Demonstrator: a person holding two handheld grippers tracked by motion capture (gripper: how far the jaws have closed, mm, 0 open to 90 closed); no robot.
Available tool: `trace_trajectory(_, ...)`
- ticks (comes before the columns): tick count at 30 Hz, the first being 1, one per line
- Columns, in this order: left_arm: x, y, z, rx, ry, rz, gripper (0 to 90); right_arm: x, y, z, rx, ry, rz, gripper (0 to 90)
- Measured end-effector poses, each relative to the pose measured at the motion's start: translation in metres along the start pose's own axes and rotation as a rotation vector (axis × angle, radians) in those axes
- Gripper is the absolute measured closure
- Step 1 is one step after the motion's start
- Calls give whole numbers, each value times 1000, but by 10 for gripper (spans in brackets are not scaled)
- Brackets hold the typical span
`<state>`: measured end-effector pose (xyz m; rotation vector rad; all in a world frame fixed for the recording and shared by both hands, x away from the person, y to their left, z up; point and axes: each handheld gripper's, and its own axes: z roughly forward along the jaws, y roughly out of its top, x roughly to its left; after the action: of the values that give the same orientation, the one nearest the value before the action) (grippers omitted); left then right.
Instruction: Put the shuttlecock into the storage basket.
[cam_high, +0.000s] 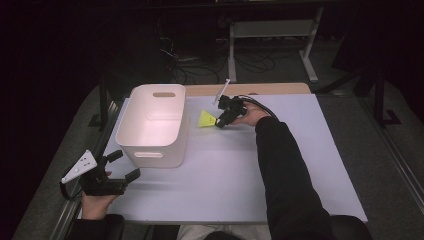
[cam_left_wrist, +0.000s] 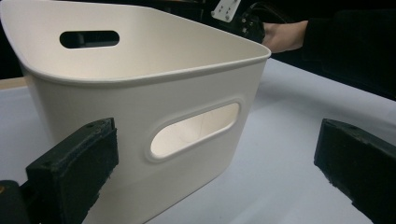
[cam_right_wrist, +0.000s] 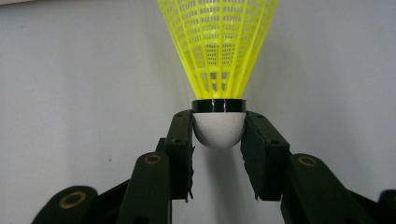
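- Yellow plastic mesh forms the skirt of the shuttlecock (cam_right_wrist: 219, 46); its white rounded cork sits clamped between the two pads of my right gripper (cam_right_wrist: 218, 133), which grip it just below the black collar.
- In the high view the shuttlecock (cam_high: 205, 119) sits low over the pale table mat (cam_high: 300, 165), at roughly three o'clock from the white bin (cam_high: 131, 131) and just beside its right wall.
- My left gripper (cam_high: 123, 165) holds nothing; its jaws stand well apart at about seven o'clock from the bin, facing the handle slot.
- Risk one: the cork is domed and smooth, and I judge the pads hold only its sides. A quick swing could squeeze it out backwards.
- Risk two: the skirt leads toward the bin. If I carry it too low, the mesh may catch the rim and twist the shuttlecock in the grip.
- Risk three: the bin looks light and stands free. A knock from either gripper could shove it across the mat.
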<state>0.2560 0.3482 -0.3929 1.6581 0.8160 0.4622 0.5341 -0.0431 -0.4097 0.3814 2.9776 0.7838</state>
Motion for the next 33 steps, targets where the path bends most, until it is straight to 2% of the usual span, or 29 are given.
trace_trajectory(7,0,0,0,2,0,1,0,2,1,-9,-9,9,24,631)
trace_trajectory(12,0,0,0,2,0,2,0,6,4,-15,-14,11,17,631)
trace_trajectory(21,0,0,0,1,2,-1,0,13,8,-26,-14,14,38,632)
trace_trajectory(33,0,0,0,0,1,-2,0,21,9,-45,-26,3,27,632)
